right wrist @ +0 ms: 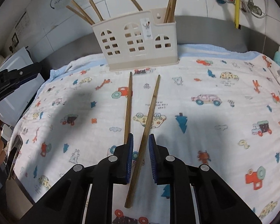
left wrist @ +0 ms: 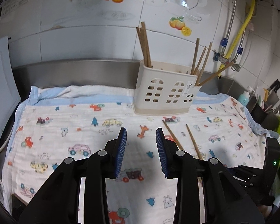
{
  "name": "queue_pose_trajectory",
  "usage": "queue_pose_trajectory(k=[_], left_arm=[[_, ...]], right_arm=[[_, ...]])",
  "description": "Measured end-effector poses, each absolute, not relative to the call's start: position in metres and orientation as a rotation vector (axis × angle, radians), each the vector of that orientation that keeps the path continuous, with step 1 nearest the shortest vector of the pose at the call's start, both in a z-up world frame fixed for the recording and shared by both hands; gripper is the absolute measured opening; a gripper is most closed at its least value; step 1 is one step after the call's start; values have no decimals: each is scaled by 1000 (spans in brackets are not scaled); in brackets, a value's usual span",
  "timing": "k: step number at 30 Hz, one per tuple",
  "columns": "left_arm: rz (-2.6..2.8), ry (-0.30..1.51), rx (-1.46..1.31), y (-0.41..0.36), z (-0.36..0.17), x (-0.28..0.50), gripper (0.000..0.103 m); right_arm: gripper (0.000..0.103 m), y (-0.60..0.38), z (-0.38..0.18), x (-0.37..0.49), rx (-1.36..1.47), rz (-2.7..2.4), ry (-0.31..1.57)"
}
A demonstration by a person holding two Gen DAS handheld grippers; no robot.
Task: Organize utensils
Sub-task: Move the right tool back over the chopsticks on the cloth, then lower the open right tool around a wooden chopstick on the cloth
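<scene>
My left tongs [left wrist: 141, 130] hang parted over the cloth [left wrist: 65, 123], gripping nothing. My right tongs [right wrist: 141, 138] sit parted around one chopstick [right wrist: 145, 130], pads not closed on it; a second [right wrist: 128, 108] lies just beside. The holder [right wrist: 134, 43] keeps chopsticks upright in its end compartments.

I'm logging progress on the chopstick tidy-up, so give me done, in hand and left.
Done: several chopsticks already stand in the cream holder, at both ends. In hand: the right gripper is open astride one loose chopstick on the printed cloth, not yet clamping it. Left: that chopstick and the second chopstick beside it still lie on the cloth. The left gripper is open and empty.
</scene>
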State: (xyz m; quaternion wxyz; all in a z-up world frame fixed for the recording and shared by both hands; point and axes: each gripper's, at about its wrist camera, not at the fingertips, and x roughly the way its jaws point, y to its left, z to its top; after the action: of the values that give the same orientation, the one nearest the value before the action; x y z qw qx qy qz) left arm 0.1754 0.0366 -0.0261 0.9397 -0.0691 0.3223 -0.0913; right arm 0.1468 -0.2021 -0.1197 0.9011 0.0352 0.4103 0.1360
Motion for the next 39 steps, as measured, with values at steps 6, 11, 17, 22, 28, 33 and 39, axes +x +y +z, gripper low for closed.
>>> queue_pose_trajectory(k=[6, 11, 17, 22, 28, 33, 39], left_arm=[[-178, 677, -164, 42, -36, 175, 36], [-172, 690, -170, 43, -41, 175, 36], [-168, 708, -181, 41, -48, 175, 38], [-178, 719, -183, 35, -51, 173, 38], [-197, 744, -172, 19, -58, 170, 38], [-234, 781, -170, -4, -70, 165, 38], [-279, 809, -146, -36, -82, 160, 38]], right_arm=[[14, -199, -129, 153, 86, 260, 865], [13, -197, -133, 158, 91, 243, 873], [10, -194, -139, 162, 70, 219, 877], [9, -193, -139, 160, 46, 212, 867], [7, -199, -136, 157, 46, 219, 855], [7, -207, -133, 153, 40, 227, 846], [7, -224, -134, 144, 49, 238, 839]])
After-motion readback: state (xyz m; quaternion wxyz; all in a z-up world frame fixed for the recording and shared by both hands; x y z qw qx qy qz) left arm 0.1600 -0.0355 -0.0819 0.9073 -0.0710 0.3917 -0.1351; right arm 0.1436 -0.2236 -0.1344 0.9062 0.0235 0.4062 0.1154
